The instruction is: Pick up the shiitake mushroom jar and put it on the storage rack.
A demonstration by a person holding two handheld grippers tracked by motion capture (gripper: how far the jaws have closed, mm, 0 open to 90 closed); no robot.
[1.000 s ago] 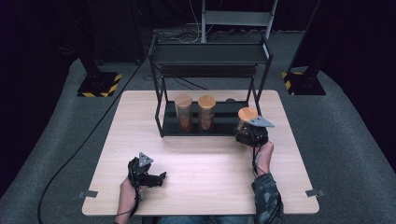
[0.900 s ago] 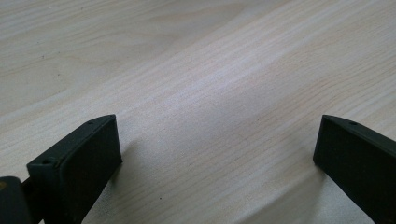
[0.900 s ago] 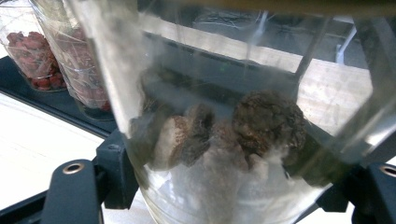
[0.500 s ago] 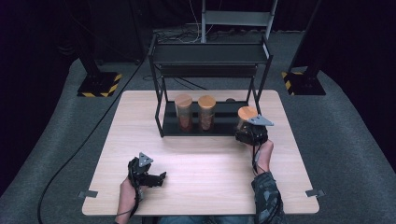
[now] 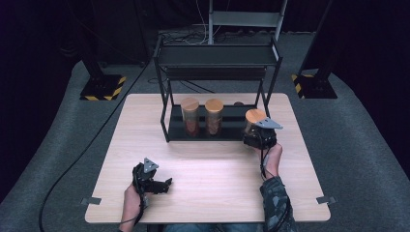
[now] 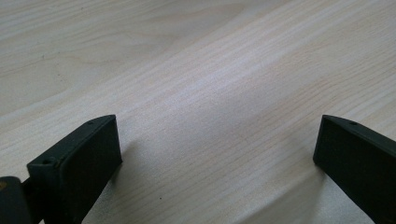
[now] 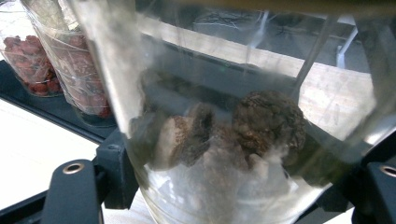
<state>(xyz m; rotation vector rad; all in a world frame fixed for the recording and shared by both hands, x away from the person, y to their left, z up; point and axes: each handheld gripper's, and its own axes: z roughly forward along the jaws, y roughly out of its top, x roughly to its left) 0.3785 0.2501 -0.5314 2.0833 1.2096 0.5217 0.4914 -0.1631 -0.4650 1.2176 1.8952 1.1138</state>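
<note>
Almost nothing has changed since a second ago: your right gripper (image 5: 256, 137) still clamps the glass jar (image 7: 224, 140) at the rack's (image 5: 217, 53) 4 o'clock corner, just off its lower shelf, so placement is pending. Your left gripper (image 5: 162, 185) stays resting at the table's (image 5: 212, 169) 7 o'clock, jaws wide, empty.

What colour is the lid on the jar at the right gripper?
Light wood-tone lid, best in the high view.

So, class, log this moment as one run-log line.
right gripper: shut on jar, beside rack | left gripper: open over table | two jars on rack
</note>
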